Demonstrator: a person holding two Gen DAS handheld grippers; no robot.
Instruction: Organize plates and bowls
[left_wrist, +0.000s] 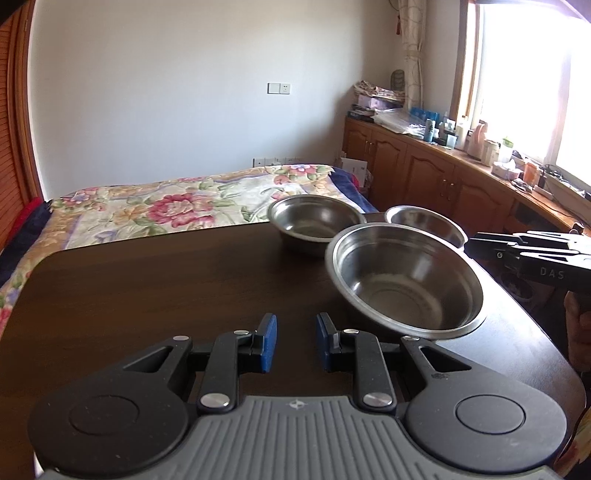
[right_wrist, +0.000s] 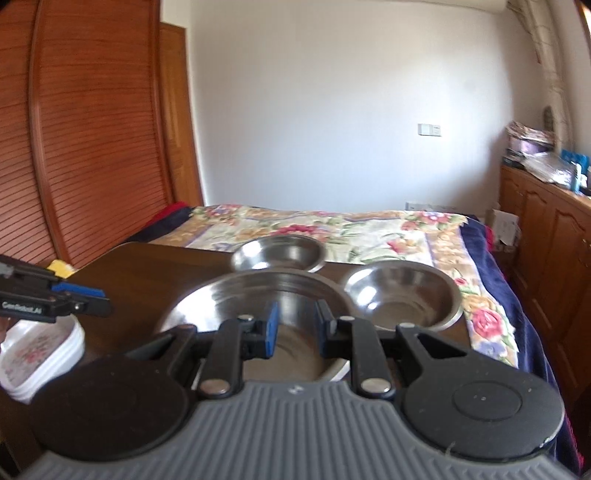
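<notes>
Left wrist view: three round steel bowls (shiny, shallow) on dark woodgrain table; both tools gape, empty.

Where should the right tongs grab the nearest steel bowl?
On the near rim of the nearest steel bowl, coming from the side the right tongs already face. The bowl sits upright and empty with a thin flared lip, so one finger can go inside and one outside. Its walls look too wide to span.

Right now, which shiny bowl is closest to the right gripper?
The biggest steel bowl, right in front of the right gripper, whose blue fingertips overlap its near rim. The far bowl sits at the table's back edge, and the third bowl sits off to the right.
</notes>
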